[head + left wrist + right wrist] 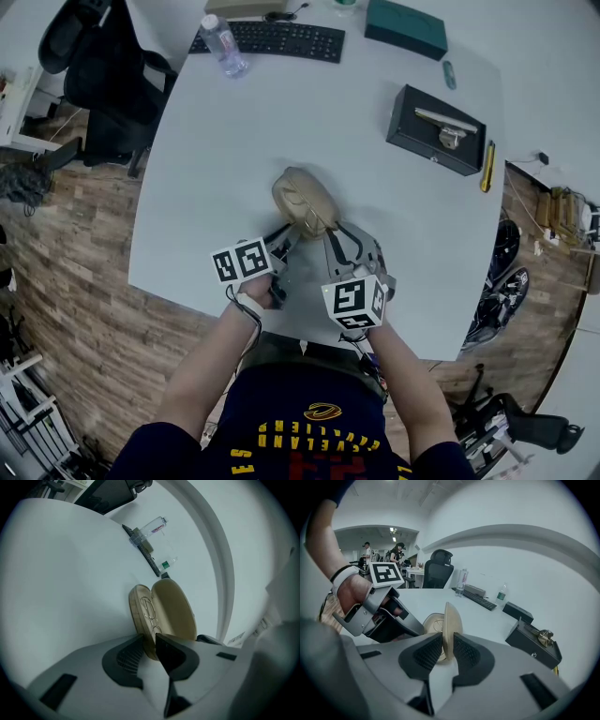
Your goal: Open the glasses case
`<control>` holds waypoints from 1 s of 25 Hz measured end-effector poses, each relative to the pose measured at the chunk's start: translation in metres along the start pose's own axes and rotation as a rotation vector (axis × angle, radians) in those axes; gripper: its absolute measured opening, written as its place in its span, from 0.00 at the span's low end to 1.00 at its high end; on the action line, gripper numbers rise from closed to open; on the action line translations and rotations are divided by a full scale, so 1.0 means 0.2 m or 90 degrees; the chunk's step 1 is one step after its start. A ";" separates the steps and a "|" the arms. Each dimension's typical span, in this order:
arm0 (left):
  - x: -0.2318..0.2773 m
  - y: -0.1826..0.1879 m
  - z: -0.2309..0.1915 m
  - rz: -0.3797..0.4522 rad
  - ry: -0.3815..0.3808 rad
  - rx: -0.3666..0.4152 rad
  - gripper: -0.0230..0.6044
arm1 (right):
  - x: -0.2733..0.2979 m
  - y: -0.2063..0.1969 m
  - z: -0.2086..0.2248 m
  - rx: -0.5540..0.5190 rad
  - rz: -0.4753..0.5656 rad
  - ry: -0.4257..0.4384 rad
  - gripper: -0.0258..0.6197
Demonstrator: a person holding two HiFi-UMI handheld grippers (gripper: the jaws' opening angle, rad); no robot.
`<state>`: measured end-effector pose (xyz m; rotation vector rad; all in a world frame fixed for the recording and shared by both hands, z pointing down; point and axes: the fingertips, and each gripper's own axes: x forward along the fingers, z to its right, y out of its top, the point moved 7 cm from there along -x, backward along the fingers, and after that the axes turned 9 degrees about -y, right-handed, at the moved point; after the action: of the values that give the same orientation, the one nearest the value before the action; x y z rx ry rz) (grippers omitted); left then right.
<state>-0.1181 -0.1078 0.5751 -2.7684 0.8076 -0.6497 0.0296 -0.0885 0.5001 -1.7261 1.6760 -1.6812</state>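
Observation:
A tan glasses case lies on the white table, hinged open. In the left gripper view its lower half holds wire-framed glasses, and the lid stands raised beside it. My left gripper is shut on the near rim of the lower half. My right gripper is shut on the upright lid, one pad on each face. From the head view, the left gripper and right gripper meet at the case's near end. The left gripper also shows in the right gripper view.
A black box with a brass piece sits at the back right, with a yellow knife beside it. Farther back are a teal box, a keyboard and a water bottle. An office chair stands left.

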 end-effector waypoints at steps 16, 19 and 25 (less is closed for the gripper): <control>0.01 0.00 -0.01 -0.002 0.000 -0.004 0.19 | 0.04 -0.03 0.11 0.110 0.009 0.003 0.13; 0.01 0.00 -0.01 -0.004 0.001 -0.004 0.19 | 0.04 -0.05 0.14 0.146 0.007 0.002 0.12; 0.01 0.00 -0.01 -0.005 0.001 -0.005 0.20 | 0.07 -0.09 0.19 0.160 0.001 -0.007 0.12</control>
<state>-0.1176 -0.1093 0.5769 -2.7803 0.8017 -0.6524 0.0645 -0.1143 0.5088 -1.6116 1.3906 -1.7894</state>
